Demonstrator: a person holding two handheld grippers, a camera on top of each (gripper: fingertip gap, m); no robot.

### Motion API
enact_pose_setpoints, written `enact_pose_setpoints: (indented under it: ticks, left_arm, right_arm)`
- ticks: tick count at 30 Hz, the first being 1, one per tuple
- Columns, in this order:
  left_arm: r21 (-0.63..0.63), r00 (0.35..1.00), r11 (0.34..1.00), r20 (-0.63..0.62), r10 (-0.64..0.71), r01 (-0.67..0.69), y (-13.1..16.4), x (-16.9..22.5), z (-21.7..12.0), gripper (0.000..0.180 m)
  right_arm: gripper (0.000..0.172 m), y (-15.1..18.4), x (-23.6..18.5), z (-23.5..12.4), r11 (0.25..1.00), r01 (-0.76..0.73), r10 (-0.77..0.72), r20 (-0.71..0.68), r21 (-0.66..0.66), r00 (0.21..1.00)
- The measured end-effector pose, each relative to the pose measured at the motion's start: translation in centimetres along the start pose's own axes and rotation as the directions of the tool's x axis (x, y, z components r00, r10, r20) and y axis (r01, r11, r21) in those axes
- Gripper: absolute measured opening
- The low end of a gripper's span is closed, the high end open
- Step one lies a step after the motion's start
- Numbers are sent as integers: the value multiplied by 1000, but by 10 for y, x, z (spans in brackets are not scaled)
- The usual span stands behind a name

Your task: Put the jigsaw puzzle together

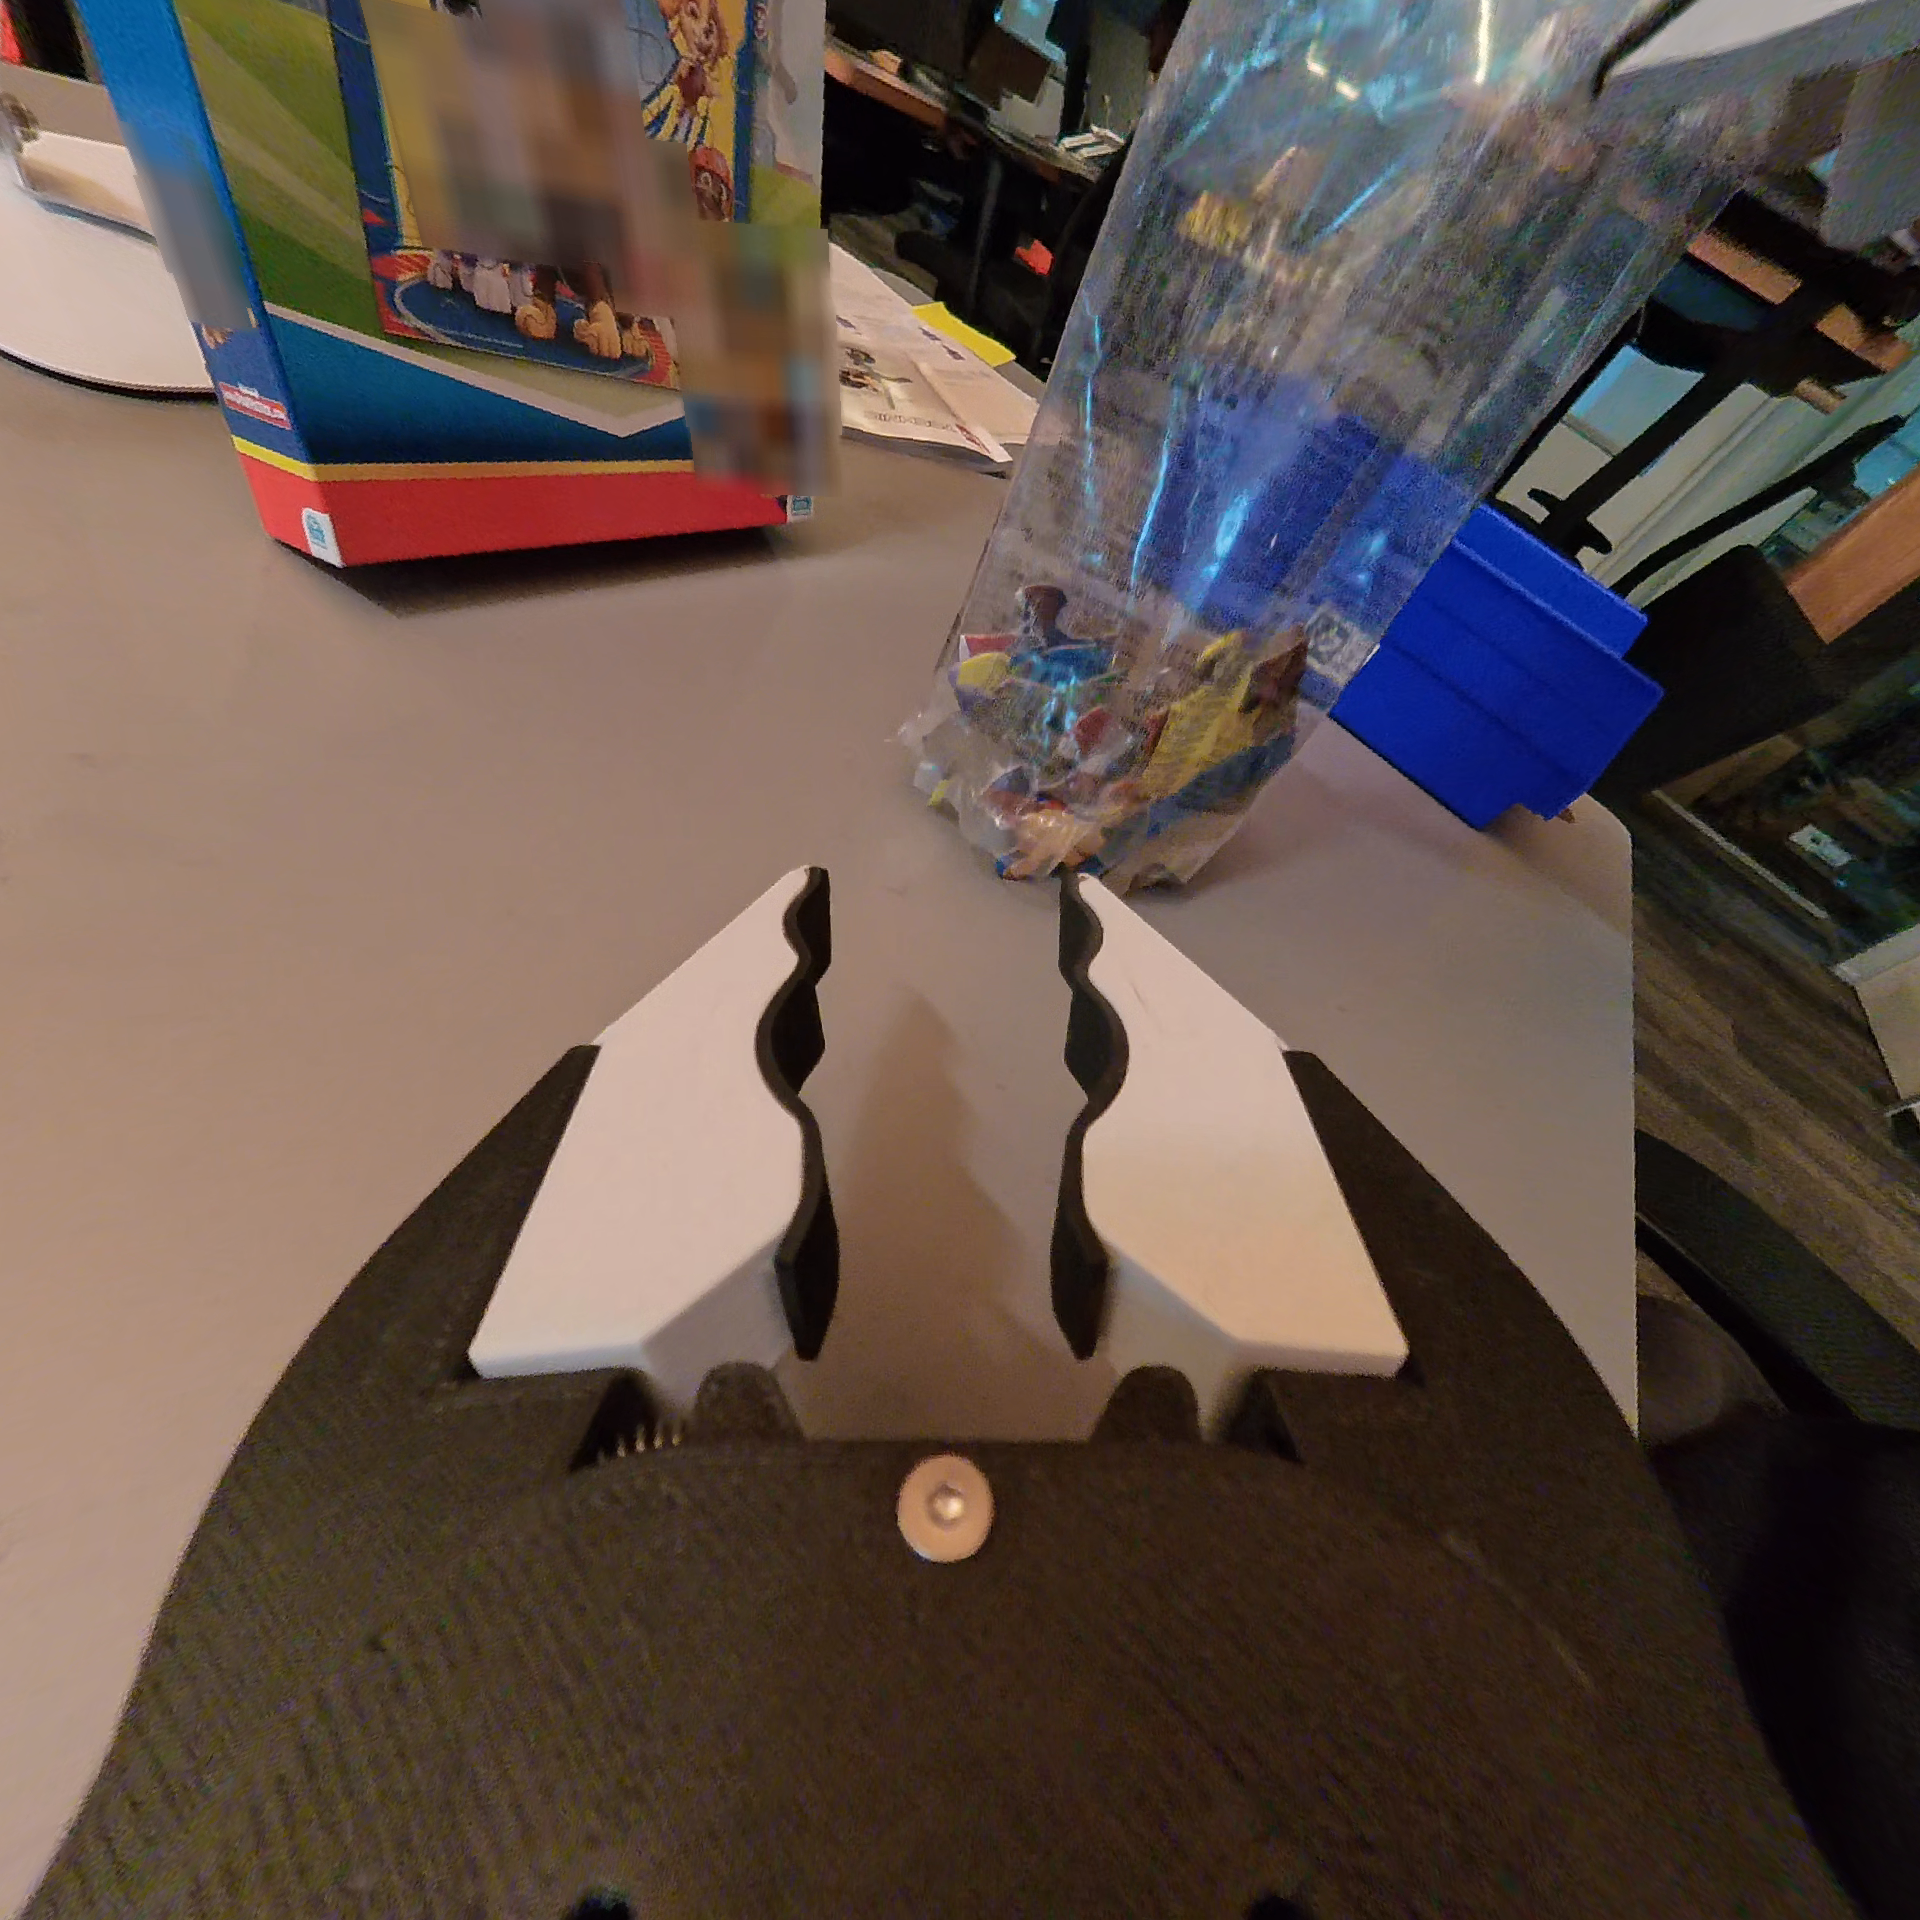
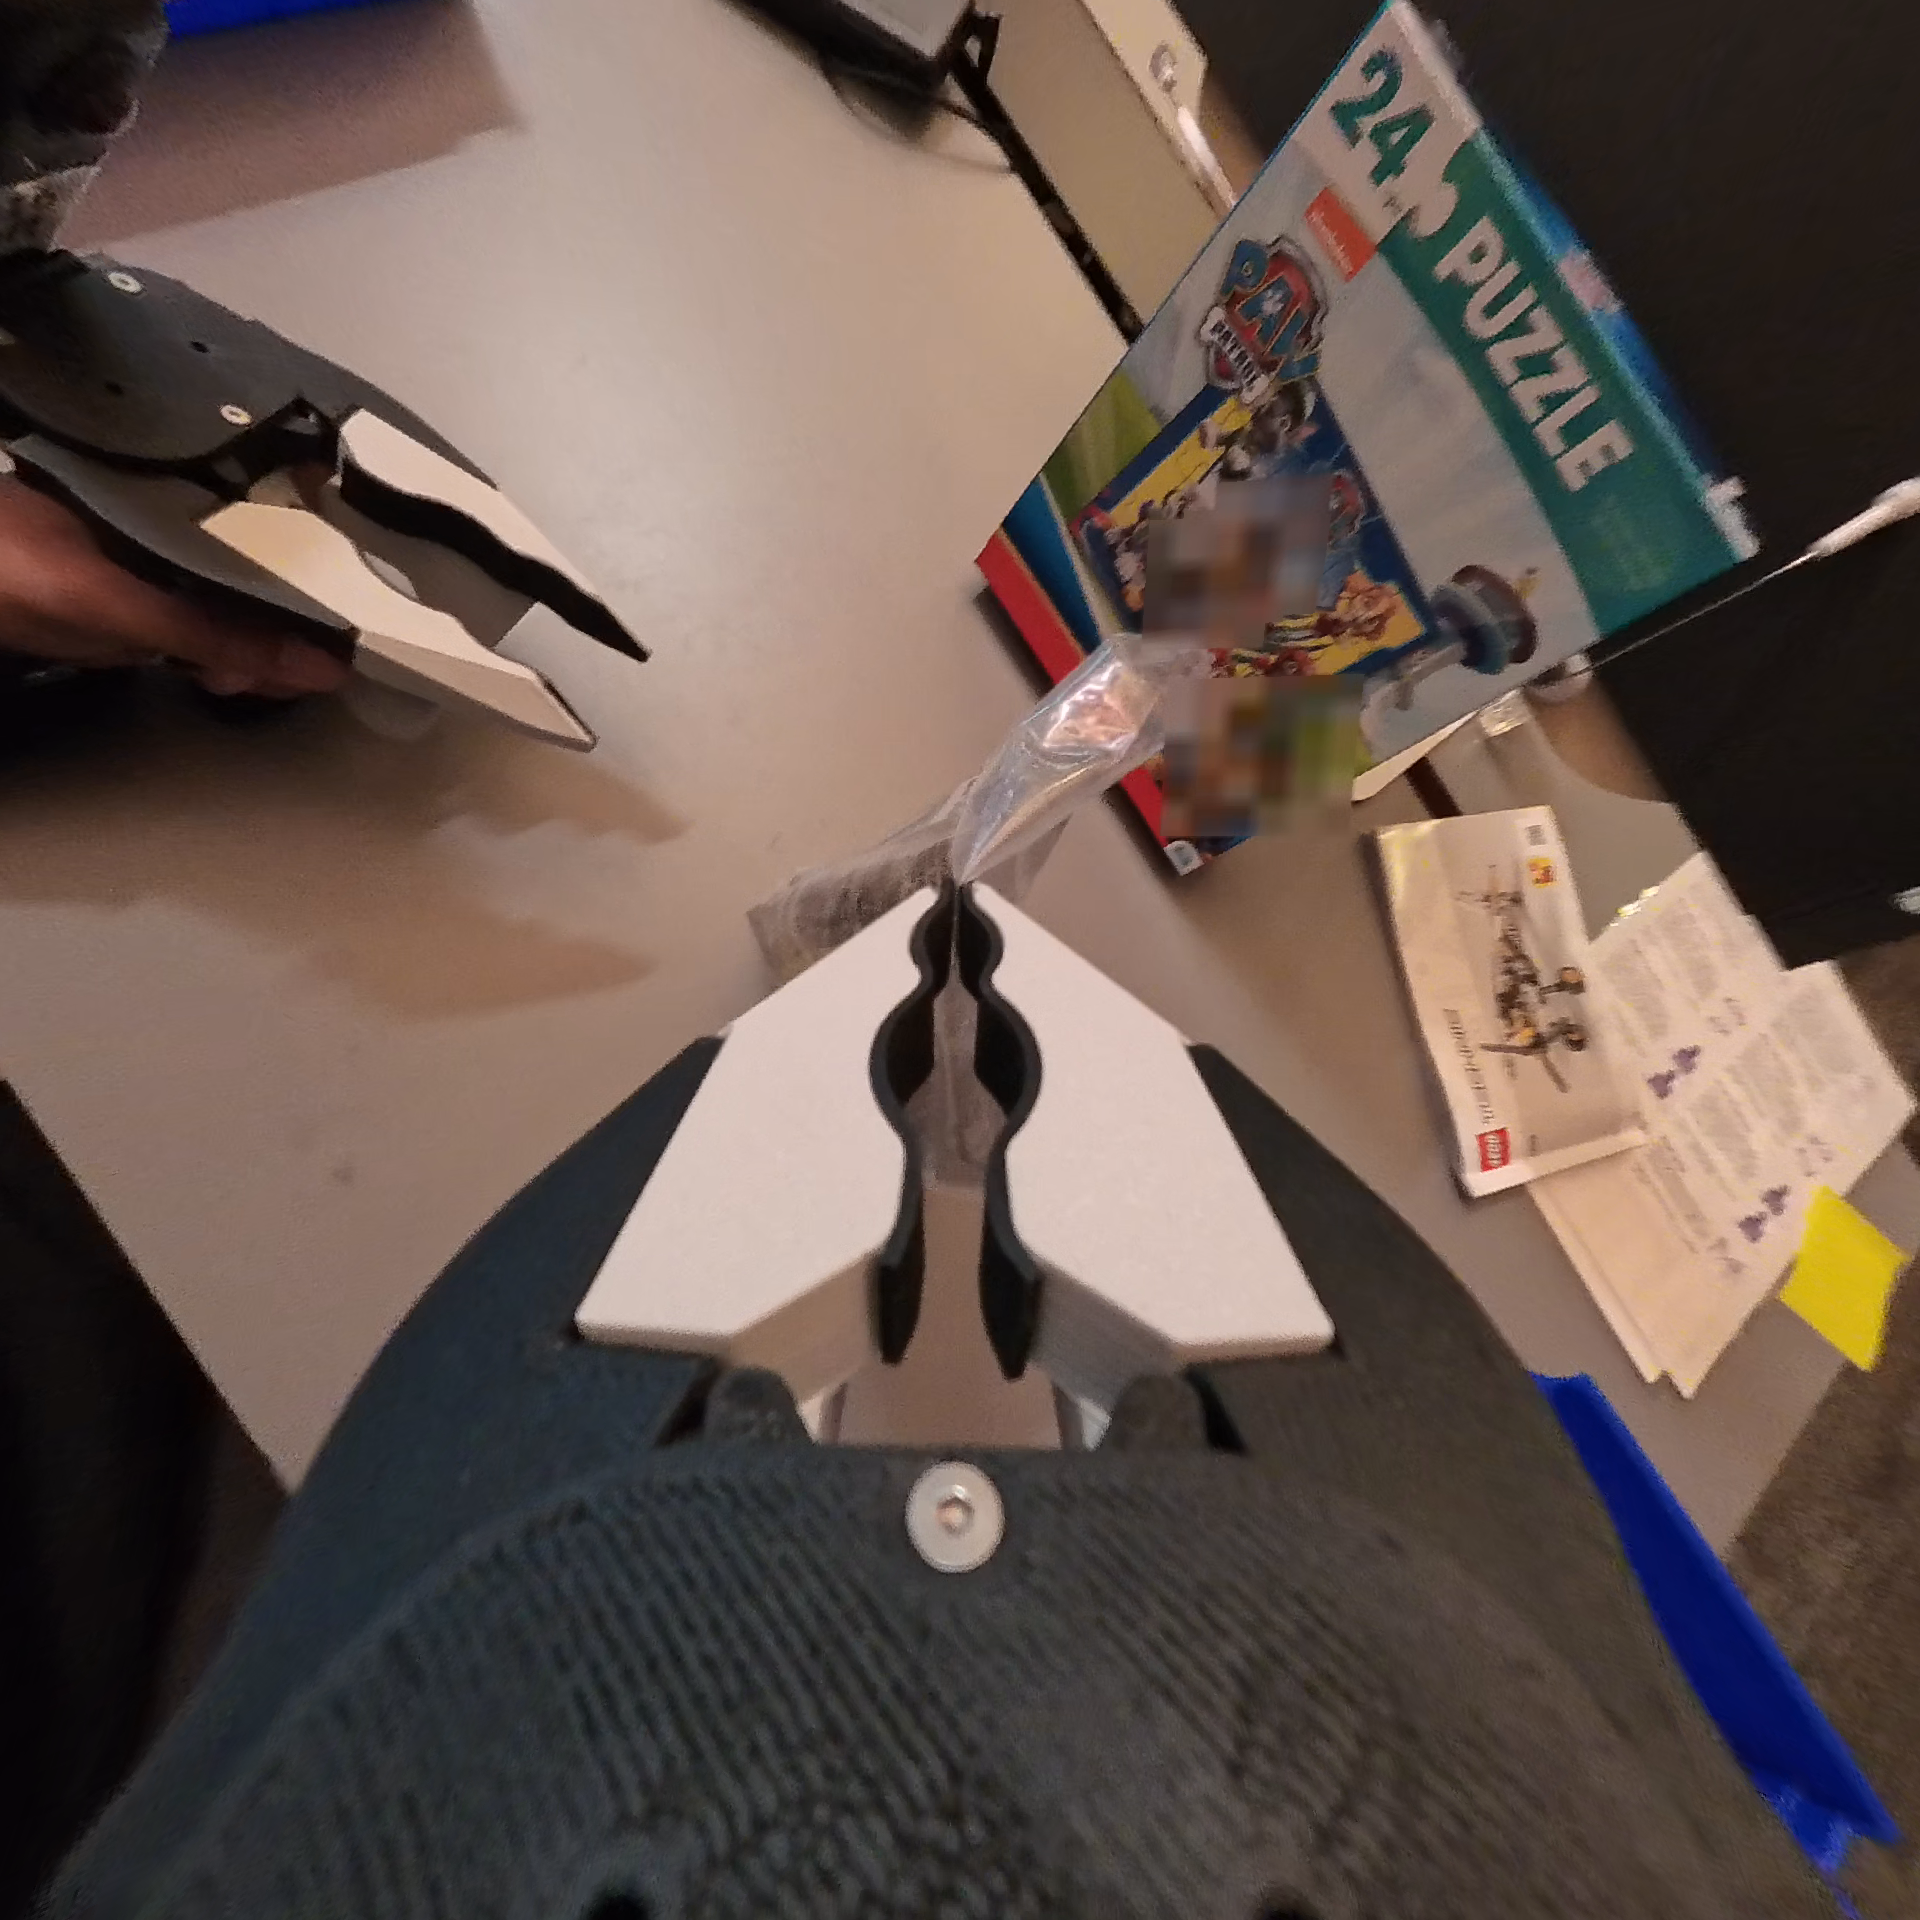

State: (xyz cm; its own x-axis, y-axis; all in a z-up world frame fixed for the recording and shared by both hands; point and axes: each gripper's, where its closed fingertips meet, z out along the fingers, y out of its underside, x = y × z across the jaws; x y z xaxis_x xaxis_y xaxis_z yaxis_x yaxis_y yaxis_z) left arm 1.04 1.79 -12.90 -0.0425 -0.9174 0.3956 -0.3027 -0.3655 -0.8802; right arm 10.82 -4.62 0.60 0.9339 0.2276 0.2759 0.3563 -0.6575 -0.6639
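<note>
Fingers of the right gripper (image 2: 953,899) are pinching a limp, slippery clear bag (image 1: 1226,499) by its top edge, its light loose pieces sagging onto the bench (image 1: 416,831) just beyond the empty, moderately parted left gripper (image 1: 943,883).

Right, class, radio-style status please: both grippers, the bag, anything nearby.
Left gripper open, empty, low over the table. Right gripper shut on clear plastic bag, bag hanging, pieces at the bottom. Puzzle box and blue bin beside it.
</note>
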Motion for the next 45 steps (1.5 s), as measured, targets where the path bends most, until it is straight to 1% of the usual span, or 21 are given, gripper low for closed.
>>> enact_pose_setpoints:
  ticks: [2,4,5,7,10,12,13,15,17,19,21,24,27,29,33,36,39,40,42,43,45]
  left_arm:
    - [-1,1000,1000,0,1,-1,0,1,0,42]
    - [-4,1000,1000,-6,-3,3,1,1,1,41]
    - [-6,1000,1000,-7,-3,3,1,1,1,42]
    - [-2,1000,1000,-5,-3,3,0,1,1,42]
    - [-7,1000,1000,-8,-5,5,1,1,1,42]
    - [-4,1000,1000,-7,-4,4,1,1,1,42]
    - [-1,1000,1000,-7,-6,6,0,1,1,42]
    - [0,1000,1000,-8,-13,13,0,1,0,42]
    - [-4,1000,1000,-10,-14,14,1,1,1,42]
    - [-5,1000,1000,-9,-12,12,1,1,1,43]
    - [-9,1000,1000,-11,-14,13,2,1,1,43]
    - [-10,1000,1000,-13,-16,16,2,1,1,43]
    - [-14,1000,1000,-14,-23,23,2,1,1,43]
    - [-22,999,999,-20,-30,30,4,2,2,43]
    - [-21,999,999,-22,-37,36,4,1,2,43]
    - [-23,999,999,-23,-38,38,4,1,2,43]
    - [-22,999,999,-22,-38,38,4,1,2,43]
    - [-22,999,999,-22,-39,38,4,1,2,43]
    - [-19,999,999,-22,-40,40,4,1,2,43]
    - [-17,999,999,-21,-41,40,3,1,1,43]
    - [-19,999,999,-22,-41,41,3,1,2,43]
  right_arm:
    - [0,-7,-1,-4,999,13,-13,-17,32,1000]
    - [0,-4,-5,-1,999,38,-38,-7,-9,999]
    - [0,-6,-1,-4,998,56,-56,-44,-5,997]
    - [0,-18,1,-11,997,65,-62,-69,48,996]
    - [0,-15,-2,-4,996,89,-90,-58,-24,994]
    - [0,-27,1,-10,994,104,-101,-95,25,990]
    - [0,-32,-2,-12,994,92,-88,-78,56,993]
    - [0,-28,-12,-7,995,96,-95,-23,21,995]
    - [0,-29,-5,-10,992,129,-128,-89,6,988]
    - [0,-38,-6,-18,992,110,-105,-83,57,991]
    - [0,-37,-11,-19,995,90,-88,-44,45,995]
    - [0,-40,4,-28,990,131,-120,-155,59,981]
    - [0,-33,-1,-24,995,92,-87,-103,43,991]
    - [0,-27,2,-21,994,106,-102,-127,26,987]
    - [0,-33,-1,-31,993,74,-64,-112,91,992]
    - [0,-36,8,-39,990,89,-69,-168,114,983]
    - [0,-30,4,-37,992,79,-66,-139,93,988]
    - [0,-30,7,-39,991,90,-72,-169,97,983]
    - [0,-38,12,-48,981,99,-63,-214,164,975]
    - [0,-40,9,-50,979,77,-42,-188,188,981]
    - [0,-36,2,-44,985,44,-24,-120,164,992]
